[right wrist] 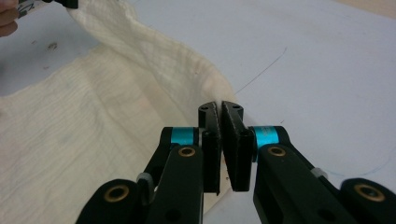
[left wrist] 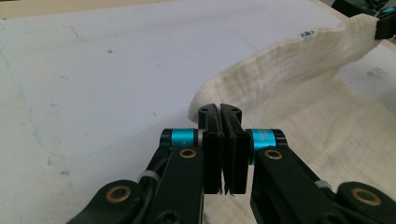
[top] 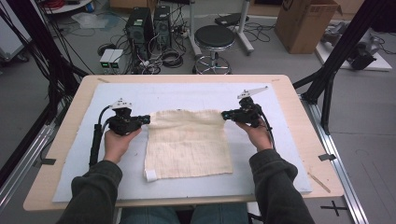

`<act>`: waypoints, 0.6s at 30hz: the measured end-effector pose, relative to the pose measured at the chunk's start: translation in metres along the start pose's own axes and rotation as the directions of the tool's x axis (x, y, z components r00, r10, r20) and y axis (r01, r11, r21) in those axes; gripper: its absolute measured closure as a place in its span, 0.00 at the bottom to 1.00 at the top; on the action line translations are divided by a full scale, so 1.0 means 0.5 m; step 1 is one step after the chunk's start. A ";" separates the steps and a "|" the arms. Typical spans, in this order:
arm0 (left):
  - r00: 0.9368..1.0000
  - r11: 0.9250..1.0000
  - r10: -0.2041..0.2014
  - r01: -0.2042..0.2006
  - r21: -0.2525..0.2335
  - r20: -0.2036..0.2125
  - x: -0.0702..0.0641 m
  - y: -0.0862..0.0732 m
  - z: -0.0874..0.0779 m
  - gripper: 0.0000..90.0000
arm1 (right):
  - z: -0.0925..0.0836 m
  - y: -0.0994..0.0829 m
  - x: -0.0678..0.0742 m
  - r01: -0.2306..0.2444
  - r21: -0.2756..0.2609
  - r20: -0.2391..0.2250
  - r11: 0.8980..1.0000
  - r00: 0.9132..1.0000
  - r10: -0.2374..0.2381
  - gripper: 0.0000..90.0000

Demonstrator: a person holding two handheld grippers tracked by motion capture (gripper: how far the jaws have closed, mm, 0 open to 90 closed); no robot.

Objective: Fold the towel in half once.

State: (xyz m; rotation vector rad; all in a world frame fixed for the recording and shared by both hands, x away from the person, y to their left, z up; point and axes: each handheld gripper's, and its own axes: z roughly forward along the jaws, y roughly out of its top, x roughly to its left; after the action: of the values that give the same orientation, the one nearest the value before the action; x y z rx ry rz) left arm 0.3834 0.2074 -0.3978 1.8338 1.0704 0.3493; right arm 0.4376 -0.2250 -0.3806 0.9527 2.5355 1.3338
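Note:
A cream woven cloth (top: 188, 144) lies on the white mat (top: 187, 95), a small white tag at its near left corner. My left gripper (top: 145, 119) is shut on the cloth's far left corner, and my right gripper (top: 225, 114) is shut on the far right corner. The far edge hangs lifted between them. In the left gripper view the jaws pinch the cloth (left wrist: 289, 79) at its corner, with the other gripper (left wrist: 385, 23) far off. In the right gripper view the jaws grip the cloth (right wrist: 116, 93) likewise.
The mat covers a wooden table (top: 299, 116). A wooden stick (top: 319, 182) lies near the table's right front corner. Beyond the table stand a black stool (top: 214, 39), computer towers (top: 148, 28) and a cardboard box (top: 306, 23).

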 end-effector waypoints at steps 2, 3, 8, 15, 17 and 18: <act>1.000 1.000 0.009 -0.009 -0.008 0.002 -0.004 -0.003 -0.004 0.97 | -0.002 -0.005 0.009 0.006 0.009 -0.007 1.000 1.000 -0.006 0.96; 1.000 1.000 0.013 -0.013 -0.010 0.011 -0.009 -0.008 -0.012 0.97 | -0.003 -0.008 0.012 0.014 0.010 -0.009 1.000 1.000 -0.014 0.96; 0.999 0.999 0.031 -0.031 -0.008 0.021 -0.017 -0.020 -0.025 0.97 | -0.011 -0.012 0.028 0.028 0.025 -0.022 0.999 0.999 -0.028 0.96; 0.997 0.998 0.069 -0.069 -0.003 0.042 -0.035 -0.035 -0.046 0.97 | -0.028 -0.015 0.060 0.075 0.038 -0.037 0.996 0.997 -0.074 0.96; 0.996 0.997 0.075 -0.075 0.001 0.046 -0.040 -0.044 -0.051 0.97 | -0.030 -0.023 0.065 0.079 0.039 -0.040 0.996 0.996 -0.078 0.96; 0.995 0.997 0.082 -0.082 0.005 0.049 -0.043 -0.050 -0.058 0.97 | -0.031 -0.028 0.065 0.083 0.042 -0.044 0.996 0.996 -0.081 0.96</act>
State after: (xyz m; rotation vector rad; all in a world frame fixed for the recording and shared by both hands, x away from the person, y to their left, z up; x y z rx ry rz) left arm 0.3399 0.2116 -0.3999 1.8865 0.9659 0.3478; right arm 0.3993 -0.2226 -0.3766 0.8267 2.6153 1.2939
